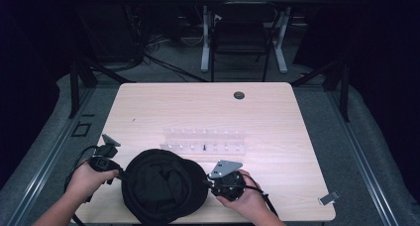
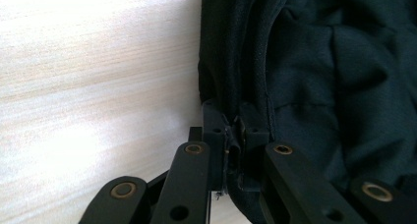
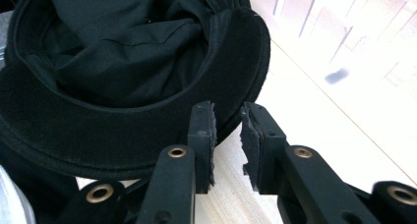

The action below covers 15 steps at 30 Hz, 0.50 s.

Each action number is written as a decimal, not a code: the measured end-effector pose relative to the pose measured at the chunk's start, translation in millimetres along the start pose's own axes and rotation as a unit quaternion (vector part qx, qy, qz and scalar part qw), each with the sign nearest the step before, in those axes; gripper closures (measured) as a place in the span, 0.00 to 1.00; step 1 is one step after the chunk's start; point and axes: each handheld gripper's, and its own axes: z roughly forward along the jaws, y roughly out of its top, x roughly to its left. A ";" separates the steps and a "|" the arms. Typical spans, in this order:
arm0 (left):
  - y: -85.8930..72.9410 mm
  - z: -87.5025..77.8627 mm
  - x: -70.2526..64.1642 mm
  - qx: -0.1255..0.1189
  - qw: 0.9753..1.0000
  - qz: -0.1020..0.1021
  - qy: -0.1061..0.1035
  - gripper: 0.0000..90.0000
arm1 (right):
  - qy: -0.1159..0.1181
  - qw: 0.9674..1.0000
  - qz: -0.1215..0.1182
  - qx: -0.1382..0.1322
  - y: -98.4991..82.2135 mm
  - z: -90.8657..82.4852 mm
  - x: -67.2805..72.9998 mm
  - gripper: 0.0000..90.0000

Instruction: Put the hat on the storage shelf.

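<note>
A black hat [image 1: 163,186] lies crown-down at the table's near edge, its inside facing up with loose dark lining bunched in it. At the hat's left side, my left gripper [image 1: 120,175] is shut on the rim. In the left gripper view the pads [image 2: 235,123] pinch a fold of the hat's fabric [image 2: 319,62]. My right gripper [image 1: 208,183] sits at the hat's right side. In the right gripper view its jaws [image 3: 228,116] stand apart with bare table between them. The stiff brim [image 3: 236,62] lies just past the tips, not pinched.
A clear plastic rack [image 1: 203,141] with rows of small pegs and one dark piece lies behind the hat. A round black grommet [image 1: 239,95] sits near the far edge of the table [image 1: 148,107]. A small grey tag [image 1: 329,198] lies at the near right corner.
</note>
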 end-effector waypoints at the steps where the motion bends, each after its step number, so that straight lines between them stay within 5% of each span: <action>1: 0.0 0.0 0.0 0.000 1.000 0.000 0.000 0.95 | -0.001 1.000 0.002 0.000 -0.8 -0.3 -0.3 0.83; 15: 2.8 -26.3 -6.8 0.000 0.998 -0.037 -0.049 0.95 | -0.009 1.000 0.012 0.004 -10.6 -6.1 -7.6 0.81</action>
